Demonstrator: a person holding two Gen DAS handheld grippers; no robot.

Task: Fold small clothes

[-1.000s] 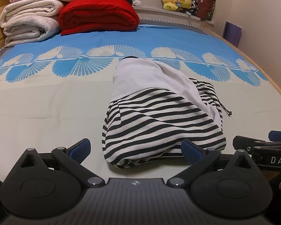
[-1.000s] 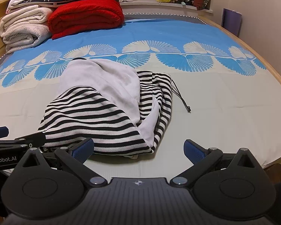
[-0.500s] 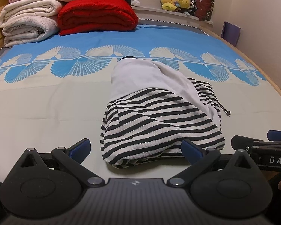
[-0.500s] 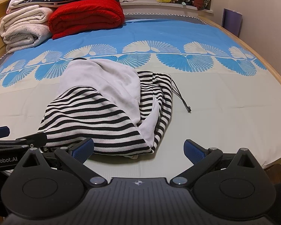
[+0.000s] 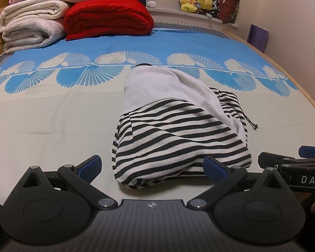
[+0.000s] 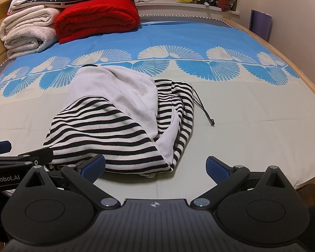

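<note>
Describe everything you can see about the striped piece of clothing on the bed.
The striped garment is a small knit-looking piece in black and white horizontal stripes, with a plain white panel across its far part. It lies loosely bundled, not flat, on the pale near part of the bedspread. A thin dark drawstring trails from its right side onto the bedspread. Both grippers, left and right, are open just short of its near edge, holding nothing.

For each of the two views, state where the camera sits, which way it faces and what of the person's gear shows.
Left wrist: behind the open left gripper, facing up the bed at the striped garment; right gripper at right edge.
Right wrist: behind the open right gripper, same heading; left gripper at left.
Shared: garment, red blanket.
</note>
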